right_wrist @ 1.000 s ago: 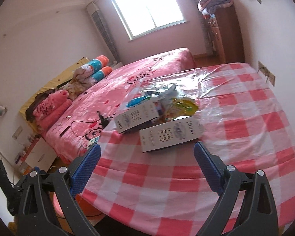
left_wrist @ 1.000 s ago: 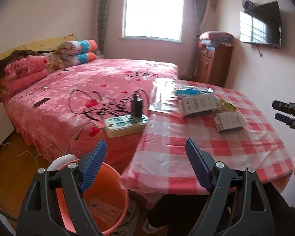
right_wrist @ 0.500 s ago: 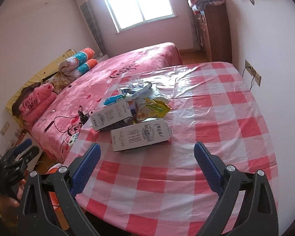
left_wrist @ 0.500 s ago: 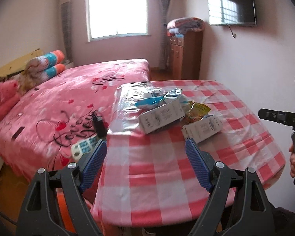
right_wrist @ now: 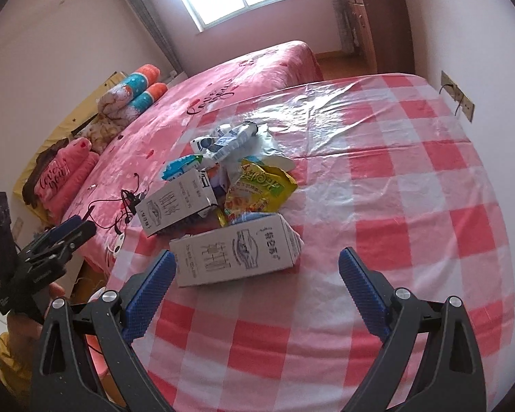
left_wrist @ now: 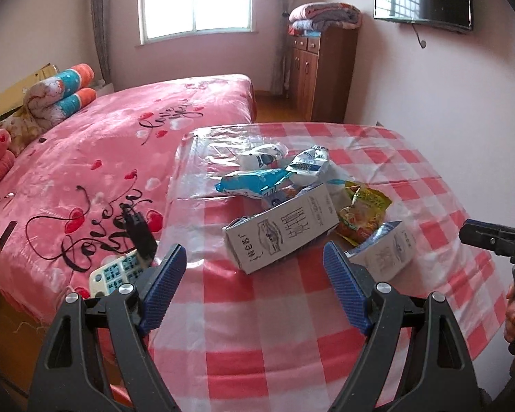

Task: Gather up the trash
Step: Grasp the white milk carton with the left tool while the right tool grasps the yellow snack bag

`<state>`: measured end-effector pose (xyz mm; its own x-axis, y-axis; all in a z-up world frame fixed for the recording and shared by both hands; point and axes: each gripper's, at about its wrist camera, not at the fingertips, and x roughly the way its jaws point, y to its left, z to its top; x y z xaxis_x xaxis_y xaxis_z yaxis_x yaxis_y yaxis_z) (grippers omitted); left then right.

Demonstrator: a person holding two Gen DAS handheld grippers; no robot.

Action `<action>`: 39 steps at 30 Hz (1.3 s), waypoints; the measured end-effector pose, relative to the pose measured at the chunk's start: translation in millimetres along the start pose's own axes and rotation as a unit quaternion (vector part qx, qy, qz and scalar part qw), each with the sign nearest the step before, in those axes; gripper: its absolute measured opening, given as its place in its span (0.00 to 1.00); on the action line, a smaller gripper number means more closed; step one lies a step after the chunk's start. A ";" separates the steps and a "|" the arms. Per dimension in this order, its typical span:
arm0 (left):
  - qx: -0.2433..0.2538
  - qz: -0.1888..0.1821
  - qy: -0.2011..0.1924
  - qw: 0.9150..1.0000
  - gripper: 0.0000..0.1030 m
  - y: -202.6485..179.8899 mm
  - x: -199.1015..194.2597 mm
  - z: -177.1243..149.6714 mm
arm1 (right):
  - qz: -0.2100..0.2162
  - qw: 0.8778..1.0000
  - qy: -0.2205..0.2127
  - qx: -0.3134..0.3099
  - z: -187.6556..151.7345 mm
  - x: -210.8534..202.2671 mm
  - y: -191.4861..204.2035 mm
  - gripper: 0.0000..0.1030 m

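A: How does the left gripper (left_wrist: pixel 254 269) stand?

B: Spread wide, nothing between its blue pads (left_wrist: pixel 164 285). It hangs over the near edge of the bench (left_wrist: pixel 257 360), which wears a red-and-white check cloth under clear plastic. Just beyond its tips lies a white carton (left_wrist: pixel 281 230), on its side and tilted

A: And the right gripper (right_wrist: pixel 257 285)?

B: Also spread and empty. A second white carton (right_wrist: pixel 237 254) lies flat on the cloth just past its left pad, not touching it as far as I can tell

A: Where is the rest of the trash?

B: All in one heap toward the left middle of the bench. Behind the near carton sits a yellow snack bag (right_wrist: pixel 261 185), touching both cartons. The other carton (right_wrist: pixel 175 206) lies to the left of it, near the bench edge. Farther back are a blue wrapper (left_wrist: pixel 254 182) and some white and blue-printed packets (left_wrist: pixel 307 166), piled against one another

A: Anything beside the bench?

B: A bed (left_wrist: pixel 103 158) with a pink cover runs along its left side. On the bed, close to the bench corner, lies a power strip (left_wrist: pixel 116 271) with a black plug (left_wrist: pixel 139 230) in it. Rolled quilts (left_wrist: pixel 58 96) rest at the far left. A wooden cabinet (left_wrist: pixel 322 72) stands at the far wall, folded blankets (left_wrist: pixel 324 15) on top

A: Can each gripper see the other?

B: Yes. From the left wrist the right one shows at the right edge with a hand (left_wrist: pixel 513 312) under it; from the right wrist the left one (right_wrist: pixel 68 231) shows at the left edge
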<state>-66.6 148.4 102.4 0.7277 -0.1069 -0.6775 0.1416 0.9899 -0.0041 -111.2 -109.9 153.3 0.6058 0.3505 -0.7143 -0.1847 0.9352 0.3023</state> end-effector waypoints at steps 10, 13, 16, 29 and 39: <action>0.057 -0.029 0.012 0.998 0.80 -13.1 51.0 14.3 | 0.027 0.999 0.035 0.010 0.7 43.9 -5.3 0.92; 0.089 -0.029 0.021 0.995 0.80 -22.4 70.5 17.1 | 0.017 0.999 0.045 0.000 -6.2 53.2 -4.0 0.92; 0.109 -0.034 0.041 0.993 0.80 -27.5 87.9 16.7 | 0.008 0.999 0.044 -0.009 -5.8 55.5 -3.8 0.92; 0.127 -0.071 0.099 0.984 0.80 -52.6 94.9 -11.0 | 0.006 1.000 0.029 0.004 20.8 67.7 -23.3 0.92; 0.118 -0.053 0.088 0.988 0.78 -56.9 103.0 -5.7 | 0.006 0.999 0.035 -0.014 40.8 94.8 -24.8 0.92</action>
<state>-3.5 81.6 28.6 0.5751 -0.1702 -0.8002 0.3781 0.9227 0.0755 -17.7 -101.9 103.9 0.5488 0.3633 -0.7529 -0.2134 0.9317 0.2940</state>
